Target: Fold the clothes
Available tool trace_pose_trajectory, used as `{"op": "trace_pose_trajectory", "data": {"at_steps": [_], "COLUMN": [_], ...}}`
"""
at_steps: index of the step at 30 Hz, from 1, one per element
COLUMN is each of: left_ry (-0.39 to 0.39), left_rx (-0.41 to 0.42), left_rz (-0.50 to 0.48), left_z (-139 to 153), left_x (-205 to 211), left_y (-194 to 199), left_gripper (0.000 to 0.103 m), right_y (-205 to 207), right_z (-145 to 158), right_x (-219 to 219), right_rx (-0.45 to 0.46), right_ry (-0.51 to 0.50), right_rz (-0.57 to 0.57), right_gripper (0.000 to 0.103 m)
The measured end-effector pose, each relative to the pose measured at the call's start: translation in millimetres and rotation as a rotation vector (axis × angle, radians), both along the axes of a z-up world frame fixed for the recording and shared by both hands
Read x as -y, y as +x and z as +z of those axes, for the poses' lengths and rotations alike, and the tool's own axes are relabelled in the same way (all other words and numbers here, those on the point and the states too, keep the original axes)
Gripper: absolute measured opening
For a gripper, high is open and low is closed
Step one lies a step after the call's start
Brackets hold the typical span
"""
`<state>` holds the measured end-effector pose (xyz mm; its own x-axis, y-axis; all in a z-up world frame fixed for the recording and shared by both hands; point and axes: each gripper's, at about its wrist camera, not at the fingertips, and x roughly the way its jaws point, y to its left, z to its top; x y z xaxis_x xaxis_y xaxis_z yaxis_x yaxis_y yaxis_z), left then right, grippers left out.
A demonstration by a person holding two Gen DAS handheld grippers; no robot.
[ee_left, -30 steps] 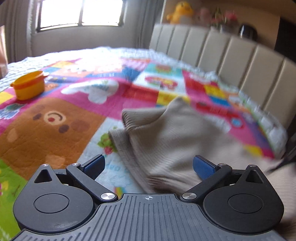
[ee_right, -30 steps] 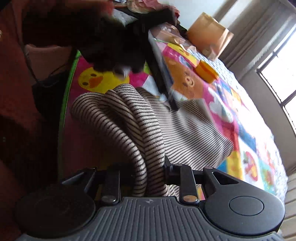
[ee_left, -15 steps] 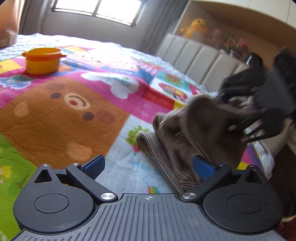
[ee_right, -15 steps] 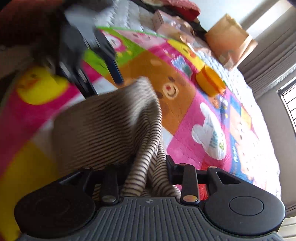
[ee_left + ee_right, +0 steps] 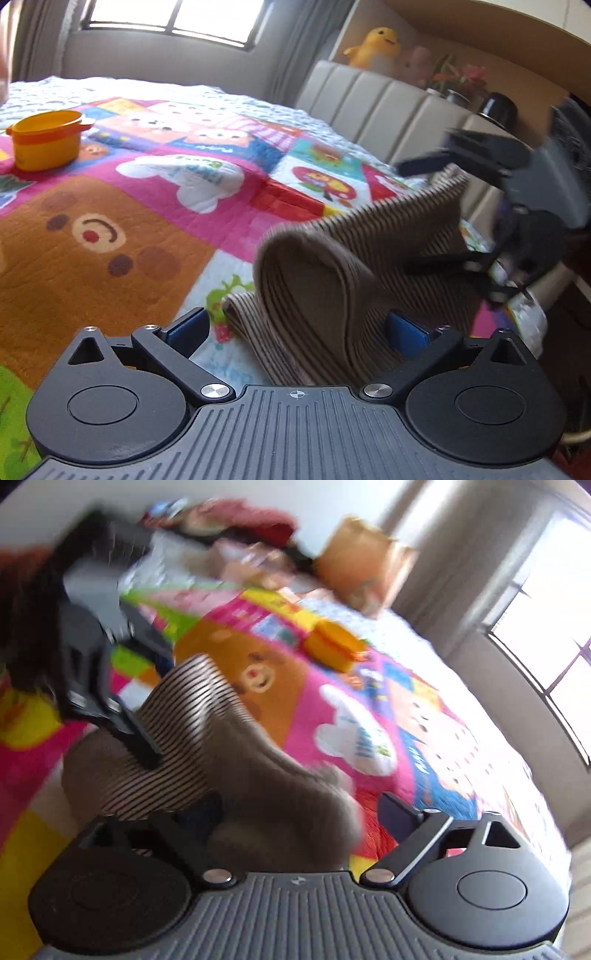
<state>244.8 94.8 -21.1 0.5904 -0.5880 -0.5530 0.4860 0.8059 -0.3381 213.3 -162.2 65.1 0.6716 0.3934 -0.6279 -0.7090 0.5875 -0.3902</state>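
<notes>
Half a second ago the right tool (image 5: 299,814) was clamped on the striped garment (image 5: 332,280); now its fingers stand spread wide, and the cloth lies loose and blurred between them, with no pinch on it that I can make out. From the left wrist view the right tool (image 5: 439,166) sits at the garment's far upper corner, one dark finger just above the fabric edge.

That beige, finely striped garment rests on the colourful quilt (image 5: 110,229) of the bed, near its headboard (image 5: 373,107) side. Its long axis runs from the left tool (image 5: 295,332) up and away to the right, toward the right tool; a fold bulges upward in the middle, and a flat layer lies beneath on the quilt.

Fingers of the left tool are spread wide too, with the garment's near end between them; whether the right blue pad (image 5: 404,334) touches the cloth I cannot tell. An orange pot (image 5: 46,140) stands well apart on the quilt.
</notes>
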Motion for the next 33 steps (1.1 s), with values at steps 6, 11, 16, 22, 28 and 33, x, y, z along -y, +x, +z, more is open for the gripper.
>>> {"op": "trace_pose_trajectory", "data": {"at_steps": [6,11,16,22,28,33], "left_ry": [0.001,0.027,-0.009,-0.019,0.04,0.125], "left_rx": [0.003,-0.051,-0.089,-0.078,0.059,0.038], "left_rz": [0.07,0.088,0.087,0.094,0.083,0.039], "left_z": [1.9,-16.9,-28.0,-22.9,18.2,14.7], "left_x": [-6.3,-0.1,0.1,1.0,7.7,27.1], "left_y": [20.0,41.5,50.8,49.8,35.1,49.0], "left_gripper": [0.103,0.103,0.103,0.103,0.103,0.103], "right_y": [32.3,49.6,52.6,46.0,38.3,19.6], "right_z": [-11.1,-55.3,-92.5,-96.0,-97.2,-83.3], "right_x": [49.6,70.7,91.1,88.3,86.3,88.2], "right_rx": [0.006,-0.035,-0.087,-0.075,-0.053,-0.066], "right_ry": [0.274,0.336,0.423,0.419,0.42,0.467], "right_rz": [-0.364,-0.561,-0.67,-0.713,-0.739,-0.749], "right_gripper": [0.1,0.1,0.101,0.101,0.102,0.102]}}
